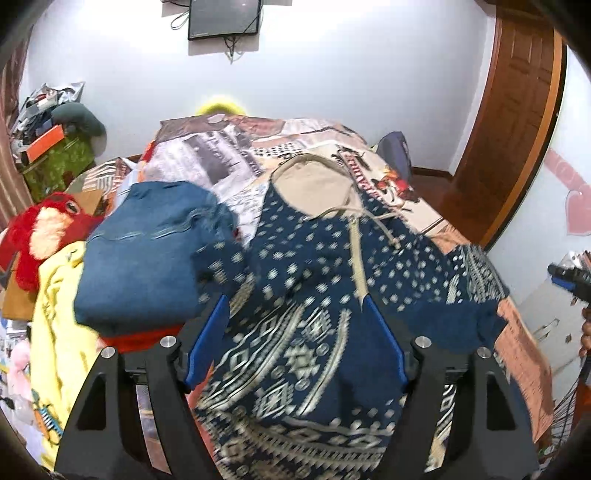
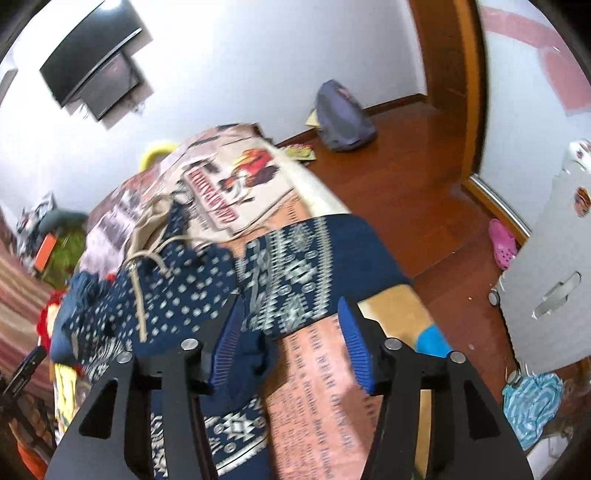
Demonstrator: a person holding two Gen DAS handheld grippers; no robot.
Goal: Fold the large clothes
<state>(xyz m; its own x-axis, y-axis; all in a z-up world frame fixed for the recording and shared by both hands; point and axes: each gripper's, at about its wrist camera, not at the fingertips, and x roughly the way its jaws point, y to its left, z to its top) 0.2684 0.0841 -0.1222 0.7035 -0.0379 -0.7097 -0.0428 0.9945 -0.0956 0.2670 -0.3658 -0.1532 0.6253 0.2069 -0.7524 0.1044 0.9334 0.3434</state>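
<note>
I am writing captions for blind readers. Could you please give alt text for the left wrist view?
The open left gripper hovers over a navy patterned garment spread on a bed. Folded jeans lie on its left, beside a red plush toy; a screen hangs on the wall.

Patterned garment (image 1: 303, 332) motion-blurred, its hem cut off below

Folded jeans (image 1: 147, 254) crowd garment's (image 1: 306, 325) left; bedspread (image 2: 317, 387) bare on right.
</note>
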